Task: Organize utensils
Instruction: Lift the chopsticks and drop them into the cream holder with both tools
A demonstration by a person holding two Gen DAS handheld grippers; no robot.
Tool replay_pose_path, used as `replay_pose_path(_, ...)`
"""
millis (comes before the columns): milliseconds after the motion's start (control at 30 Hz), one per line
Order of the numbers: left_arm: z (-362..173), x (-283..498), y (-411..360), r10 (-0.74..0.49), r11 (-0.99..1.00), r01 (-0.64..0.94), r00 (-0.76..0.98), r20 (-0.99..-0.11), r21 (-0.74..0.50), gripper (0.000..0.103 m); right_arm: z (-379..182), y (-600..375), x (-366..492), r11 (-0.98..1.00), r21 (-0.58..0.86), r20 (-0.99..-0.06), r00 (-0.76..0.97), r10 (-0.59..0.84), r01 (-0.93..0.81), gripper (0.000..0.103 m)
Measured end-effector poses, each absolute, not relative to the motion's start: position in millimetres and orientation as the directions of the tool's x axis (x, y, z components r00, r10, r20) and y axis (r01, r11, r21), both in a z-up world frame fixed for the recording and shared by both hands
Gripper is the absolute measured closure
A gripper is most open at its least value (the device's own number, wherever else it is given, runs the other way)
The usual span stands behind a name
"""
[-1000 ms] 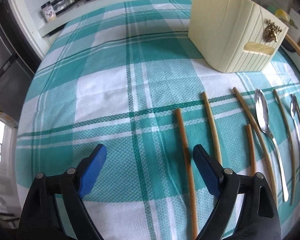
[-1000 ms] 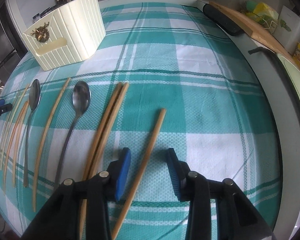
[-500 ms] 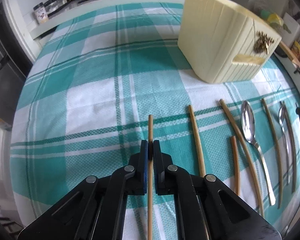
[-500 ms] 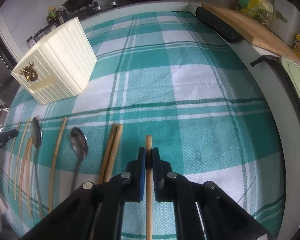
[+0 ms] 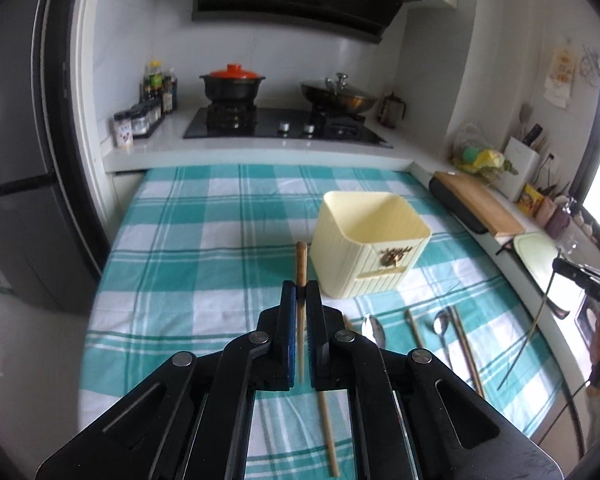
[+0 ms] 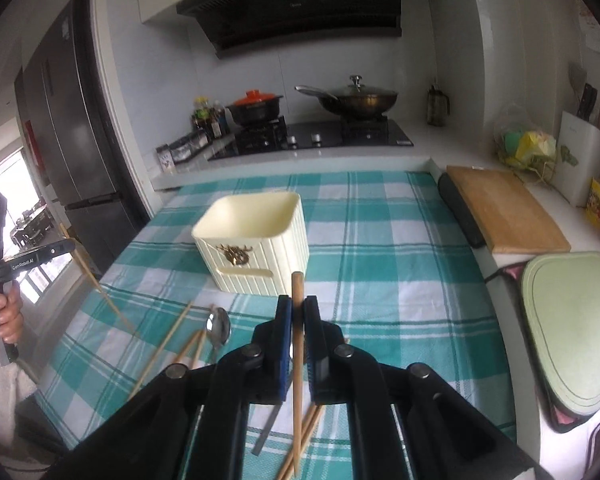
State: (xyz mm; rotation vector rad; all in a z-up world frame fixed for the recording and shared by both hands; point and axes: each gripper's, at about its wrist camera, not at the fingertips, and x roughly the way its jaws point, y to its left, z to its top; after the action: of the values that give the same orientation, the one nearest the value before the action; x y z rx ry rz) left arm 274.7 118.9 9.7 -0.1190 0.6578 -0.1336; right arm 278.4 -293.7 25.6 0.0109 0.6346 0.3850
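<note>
Your left wrist view: raised, angled down toward the stove (image 5: 284,122) | right wrist view: likewise | both share the cream holder (image 5: 370,240) and checked tablecloth (image 5: 204,256).

Soft daylight, window glare at frame sides; heavy fisheye warp; edges perhaps slightly blurred.

A teal-and-white checked cloth (image 5: 220,240) covers the tabletop (image 6: 452,344). On it stand a cream ribbed bin (image 5: 370,258), with loose chopsticks (image 5: 466,350) and two spoons (image 5: 374,330) lying nearby.
</note>
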Motion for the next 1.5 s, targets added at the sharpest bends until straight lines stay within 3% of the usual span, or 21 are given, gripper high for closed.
replay_pose_path(200, 54.1, 285.8, 107.5, -0.203, 0.977, 0.134, 0.813, -0.546, -0.164, 0.1, 70.2, -274.6, 287.9, 0.927, 0.114, -0.452, 0.812, 0.37, -0.358, 0.097)
replay_pose_path(467, 131.6, 339.8, 94.2, -0.218, 0.969, 0.144, 0.878, -0.426, -0.198, 0.1, 133.1, -218.7, 363.7, 0.918, 0.076, -0.283, 0.874, 0.395, -0.39, 0.097)
replay_pose_path(667, 123.8, 400.8, 73.3, -0.207, 0.967, 0.109, 0.862, -0.463, -0.23, 0.1, 118.3, -192.3, 423.2, 0.93, 0.134, -0.184, 0.913, 0.363, -0.342, 0.097)
replay_pose_path(833, 81.5, 446.2, 51.9, -0.193, 0.974, 0.093, 0.811, -0.552, -0.205, 0.1, 68.4, -176.9, 469.7, 0.944, 0.094, -0.294, 0.897, 0.33, -0.317, 0.097)
replay_pose_path(1033, 25.9, 486.5, 27.7, -0.206, 0.976, 0.099, 0.718, -0.665, -0.196, 0.1, 22.6, -189.4, 508.3, 0.931, 0.221, -0.488, 0.793, 0.363, -0.29, 0.097)
replay_pose_path(1233, -1.9, 510.7, 12.3, -0.199, 0.977, 0.07, 0.647, -0.736, -0.203, 0.098, 7.7, -183.2, 528.6, 0.943, 0.184, -0.588, 0.737, 0.333, -0.279, 0.092)
replay_pose_path(1267, -2.8, 511.7, 13.7, -0.203, 0.974, 0.057, 0.641, -0.74, -0.217, 0.093, 7.0, -182.8, 527.5, 0.943, 0.175, -0.589, 0.738, 0.33, -0.282, 0.082)
replay_pose_path(1300, -2.3, 510.2, 15.7, -0.202, 0.973, 0.045, 0.64, -0.741, -0.227, 0.079, 9.2, -182.8, 524.3, 0.943, 0.171, -0.583, 0.742, 0.331, -0.286, 0.068)
replay_pose_path(1333, 0.4, 504.9, 18.5, -0.199, 0.972, 0.035, 0.646, -0.737, -0.232, 0.07, 14.9, -183.5, 518.0, 0.941, 0.174, -0.568, 0.752, 0.336, -0.29, 0.064)
replay_pose_path(1367, 4.1, 497.0, 22.5, -0.197, 0.972, 0.034, 0.659, -0.726, -0.232, 0.055, 17.8, -185.8, 512.2, 0.94, 0.175, -0.555, 0.759, 0.341, -0.294, 0.062)
replay_pose_path(1400, 8.7, 487.4, 25.5, -0.194, 0.974, 0.044, 0.675, -0.712, -0.223, 0.048, 22.0, -187.4, 504.4, 0.937, 0.173, -0.545, 0.763, 0.347, -0.303, 0.062)
replay_pose_path(1500, 21.0, 450.3, 33.2, -0.159, 0.986, 0.083, 0.707, -0.689, -0.143, 0.038, 30.6, -192.0, 479.2, 0.942, 0.128, -0.552, 0.767, 0.327, -0.31, 0.06)
